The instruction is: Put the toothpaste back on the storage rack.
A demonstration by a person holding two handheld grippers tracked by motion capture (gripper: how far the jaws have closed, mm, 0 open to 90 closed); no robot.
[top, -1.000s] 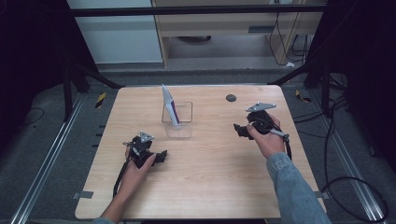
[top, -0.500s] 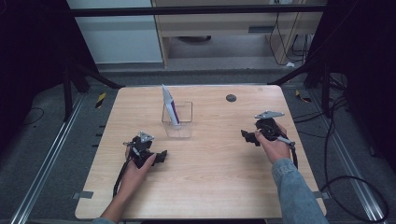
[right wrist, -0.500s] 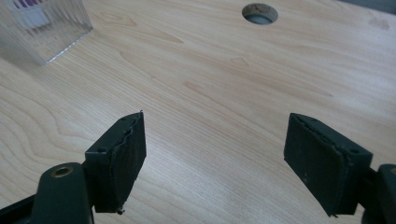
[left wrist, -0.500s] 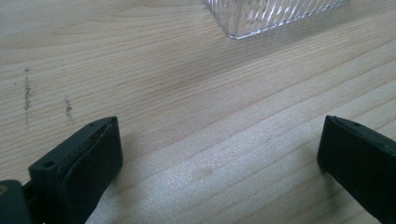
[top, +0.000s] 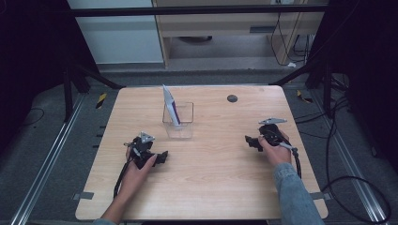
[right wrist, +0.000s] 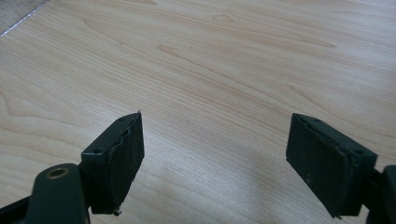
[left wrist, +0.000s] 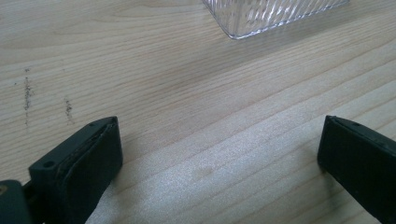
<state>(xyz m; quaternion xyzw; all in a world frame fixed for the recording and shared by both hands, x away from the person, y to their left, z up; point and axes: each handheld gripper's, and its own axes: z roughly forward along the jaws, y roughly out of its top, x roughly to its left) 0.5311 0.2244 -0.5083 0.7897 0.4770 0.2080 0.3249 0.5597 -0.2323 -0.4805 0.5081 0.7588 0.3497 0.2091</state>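
Left gripper: jaws spread wide, nothing between them, low over the wooden table, near the clear plastic container. Right gripper: jaws likewise apart and empty, above bare wood well right of the container. Container: upright at table centre-back, holding a white-and-purple card leaning inside.

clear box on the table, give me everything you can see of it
The clear box is a small, open-topped, square container that looks like transparent plastic; the left gripper view shows a ribbed, rounded corner. It stands upright on the wooden table, left of centre and toward the far side. A flat white card with a purple edge stands in it, leaning left, its top well above the rim. Neither gripper touches it; the left gripper sits on the near side of it, apart, jaws open.
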